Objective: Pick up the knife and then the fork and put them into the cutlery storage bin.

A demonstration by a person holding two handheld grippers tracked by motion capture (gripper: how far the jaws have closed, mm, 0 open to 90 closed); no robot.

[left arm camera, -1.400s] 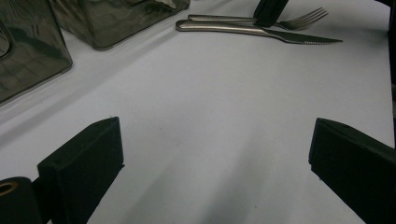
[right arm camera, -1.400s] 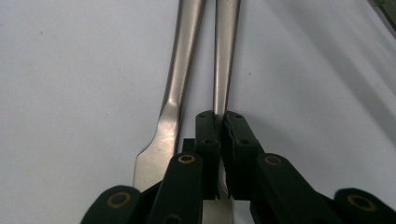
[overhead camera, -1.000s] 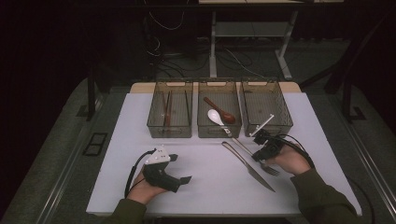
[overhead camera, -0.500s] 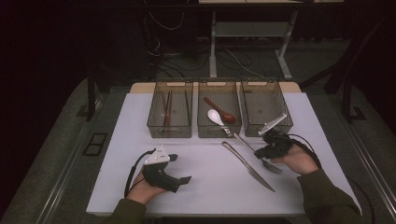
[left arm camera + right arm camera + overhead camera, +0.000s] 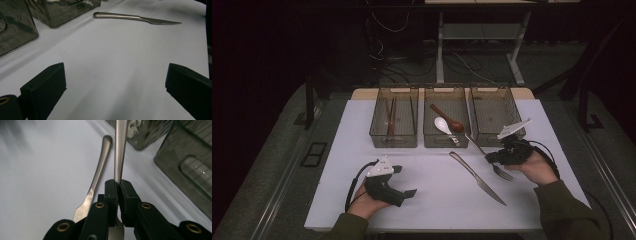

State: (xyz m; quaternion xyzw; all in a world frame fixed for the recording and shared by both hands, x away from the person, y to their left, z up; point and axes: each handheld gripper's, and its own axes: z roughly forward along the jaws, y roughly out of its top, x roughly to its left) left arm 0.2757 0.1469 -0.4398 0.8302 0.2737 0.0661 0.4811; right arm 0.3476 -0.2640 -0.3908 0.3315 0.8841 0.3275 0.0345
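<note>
At the desk's (image 5: 362, 150) right side, the right tool (image 5: 493, 158) pinches a metal fork (image 5: 488, 159) near its tines, jaws pressed tight on the handle, which slants up toward the bins. A table knife (image 5: 477, 178) lies flat on the desk just left of the fork. Near the front left edge, the left tool (image 5: 408, 193) rests on the desk with its jaws spread wide, nothing between them.

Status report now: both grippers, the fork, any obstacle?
Right gripper shut on fork. Left gripper open, resting on table. Knife lies beside the fork; bins close ahead.
</note>
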